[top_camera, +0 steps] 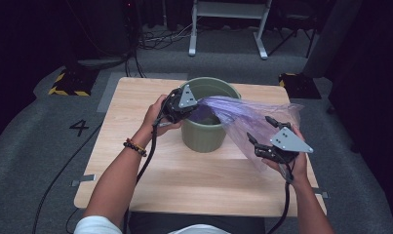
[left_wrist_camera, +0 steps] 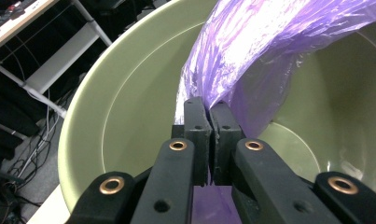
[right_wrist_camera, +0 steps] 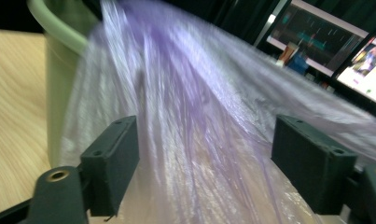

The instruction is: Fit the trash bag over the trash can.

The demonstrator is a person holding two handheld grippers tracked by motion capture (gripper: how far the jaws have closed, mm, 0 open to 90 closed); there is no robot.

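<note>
We take the green bucket [top_camera: 207, 127] as landmark; it stands upright on the wooden bench [top_camera: 135, 170], toward the bench's far edge and near its middle.

Purple plastic bag [top_camera: 243, 119]: thin and see-through. One end hangs into the bucket's mouth at the rim on the person's left. The rest stretches out over the rim on the person's right and fans wide beside the bucket, above the bench.

Left tool [top_camera: 177, 108]: at the bucket's left rim, held in the left hand [top_camera: 155, 114]. In the left gripper view its jaws are together, clamped on a bunched fold of the bag [left_wrist_camera: 251, 51] just inside the bucket wall [left_wrist_camera: 129, 93].

Right tool [top_camera: 263, 132]: to the right of the bucket, clear of its wall, held in the right hand [top_camera: 294, 165]. In the right gripper view its jaws stand wide apart. The stretched bag film [right_wrist_camera: 199, 130] runs between the pads [right_wrist_camera: 113, 163]; we see neither pad pressing on it. The bucket [right_wrist_camera: 59, 79] lies beyond, at the upper left of that view.
</note>
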